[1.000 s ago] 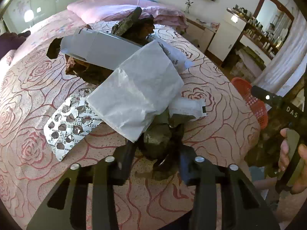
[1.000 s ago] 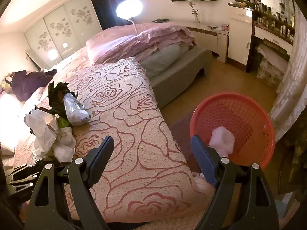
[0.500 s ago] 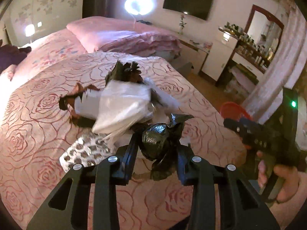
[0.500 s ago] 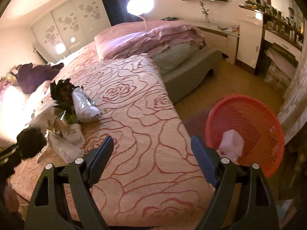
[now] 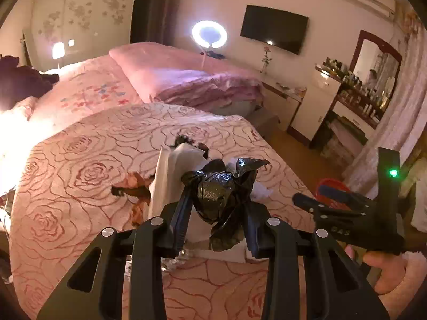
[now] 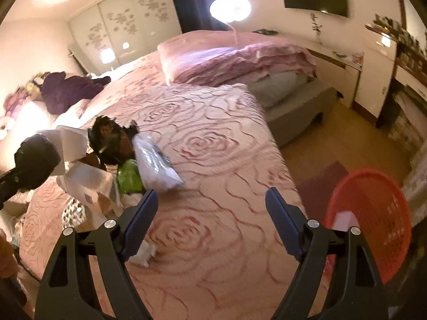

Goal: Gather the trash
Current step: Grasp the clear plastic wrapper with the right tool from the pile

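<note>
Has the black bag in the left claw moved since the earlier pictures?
Yes. The black bag, held in the left claw, has gone up: it lay in the trash pile on the bed and now hangs above it.

One black bag (image 5: 217,194), one red basket (image 6: 373,213), two hand-held grippers.

This is a bedroom in a home. A big bed (image 5: 112,144) with a pink rose blanket fills it, with a TV (image 5: 274,32) on the far wall and a mirror (image 5: 376,61) at the right.

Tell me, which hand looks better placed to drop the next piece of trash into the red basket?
Left. Its tool already clamps the black bag. The right tool sits nearer the red basket but is open and empty.
</note>
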Motion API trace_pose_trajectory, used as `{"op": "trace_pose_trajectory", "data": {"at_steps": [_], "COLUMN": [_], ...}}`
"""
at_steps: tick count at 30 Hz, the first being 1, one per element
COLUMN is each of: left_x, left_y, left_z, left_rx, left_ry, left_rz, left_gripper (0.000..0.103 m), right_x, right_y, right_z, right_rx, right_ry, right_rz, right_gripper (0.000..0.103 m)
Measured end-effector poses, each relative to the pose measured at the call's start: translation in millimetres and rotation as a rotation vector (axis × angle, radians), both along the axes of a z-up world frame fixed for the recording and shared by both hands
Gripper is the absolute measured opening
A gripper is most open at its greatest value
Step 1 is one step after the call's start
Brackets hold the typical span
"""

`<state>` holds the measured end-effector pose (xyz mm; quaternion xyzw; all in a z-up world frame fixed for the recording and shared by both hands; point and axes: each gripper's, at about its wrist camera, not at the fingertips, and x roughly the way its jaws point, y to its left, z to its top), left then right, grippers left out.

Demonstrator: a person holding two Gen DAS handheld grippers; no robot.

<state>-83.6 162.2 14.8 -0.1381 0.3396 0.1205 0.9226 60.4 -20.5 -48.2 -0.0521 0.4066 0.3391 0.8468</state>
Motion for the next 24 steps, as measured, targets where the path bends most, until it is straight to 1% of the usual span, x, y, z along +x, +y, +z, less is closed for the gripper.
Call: {"op": "trace_pose_trajectory", "data": {"at_steps": [4, 7, 9, 14, 16, 18, 23, 24], "left_x": [-1.4, -1.3, -1.6, -0.2, -0.9, 0.5, 4.6, 5.3], "left_y": [10.6, 16.0, 21.6, 28.6, 27.4, 27.6, 29.8, 29.5], "left_z": [0.2, -0.3, -0.5, -2.5, -3.3, -4.6, -10.1, -10.7], "left_rx": [0.008, 0.017, 0.012, 0.006, 0.011, 0.019, 0.012, 0.012], "left_ry": [-0.002, 0.001, 0.0, 0.002, 0.003, 0.007, 0.022, 0.024], "left_rz": [0.024, 0.043, 0.052, 0.063, 0.065, 0.069, 0.075, 0.075], "left_gripper": [0.034, 0.034, 0.034, 0.034, 0.034, 0.034, 0.034, 0.034], "right_x": [6.3, 10.4, 11.8, 15.6, 17.7, 19.0, 19.3, 19.3], "right_y": [23.0, 40.5, 50.9, 75.2, 80.1, 83.1, 84.5, 84.1], "right_z": [-3.3, -6.7, -8.4, -18.5, -22.9, -27.3, -32.8, -32.1], "right_rx": [-0.008, -0.006, -0.006, -0.036, -0.047, -0.056, -0.063, -0.061], "right_ry": [0.001, 0.019, 0.022, 0.03, 0.04, 0.052, 0.066, 0.067], "right_rz": [0.038, 0.07, 0.092, 0.134, 0.141, 0.154, 0.171, 0.175], "right_gripper": [0.08, 0.08, 0.078, 0.068, 0.06, 0.056, 0.042, 0.037]}}
